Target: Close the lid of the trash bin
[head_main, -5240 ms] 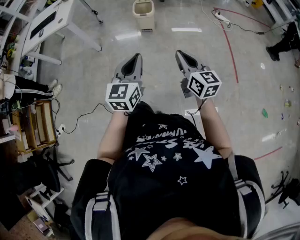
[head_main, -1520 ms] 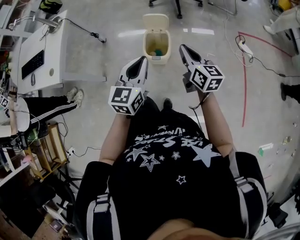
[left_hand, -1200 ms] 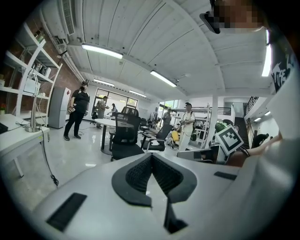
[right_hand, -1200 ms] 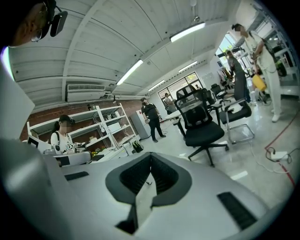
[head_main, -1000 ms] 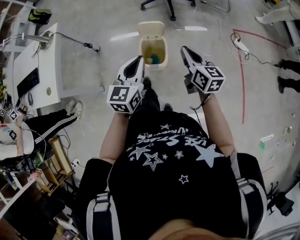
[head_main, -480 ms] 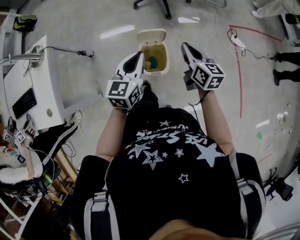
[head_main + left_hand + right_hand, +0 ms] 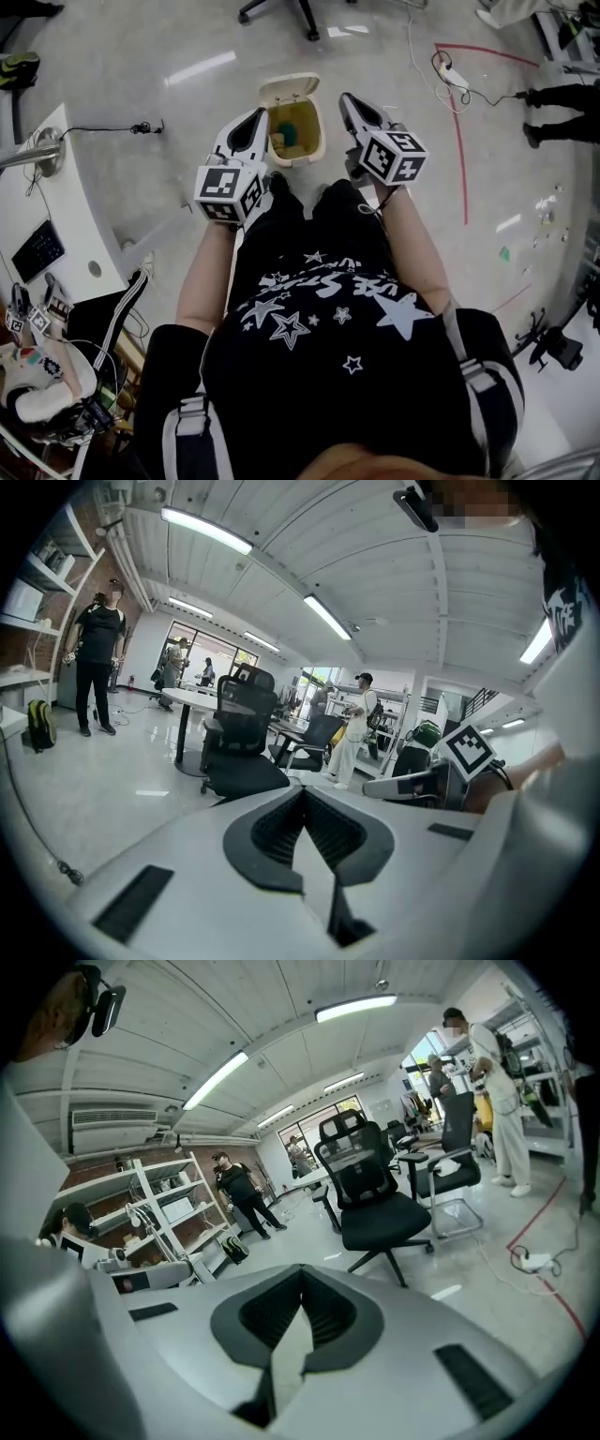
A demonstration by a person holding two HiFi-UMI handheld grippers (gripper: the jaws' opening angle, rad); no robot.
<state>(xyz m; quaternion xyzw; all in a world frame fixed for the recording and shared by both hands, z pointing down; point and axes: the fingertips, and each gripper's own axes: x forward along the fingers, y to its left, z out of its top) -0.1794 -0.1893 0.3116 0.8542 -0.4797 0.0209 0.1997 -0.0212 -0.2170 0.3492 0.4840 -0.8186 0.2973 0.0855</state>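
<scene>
The beige trash bin (image 7: 313, 141) stands on the floor just ahead of the person's feet, between my two grippers in the head view. Its lid (image 7: 285, 89) is tipped up at the far side, and something teal (image 7: 290, 135) lies inside. My left gripper (image 7: 255, 118) hovers at the bin's left edge, shut and holding nothing. My right gripper (image 7: 346, 99) is a little right of the bin, also shut and holding nothing. Both gripper views point out across the room and do not show the bin; in them the left gripper (image 7: 303, 790) and the right gripper (image 7: 300, 1268) have their jaws together.
A white desk (image 7: 37, 202) with a keyboard fills the left. An office chair's base (image 7: 279, 9) is beyond the bin. A red floor line (image 7: 460, 131) and a power strip (image 7: 450, 71) lie to the right, where a person's legs (image 7: 562, 94) show. Black chairs (image 7: 375, 1194) and standing people fill the room.
The person has walked up to the bin, which has come from far ahead to right between the grippers. The lid stays up. Both grippers stay shut.
</scene>
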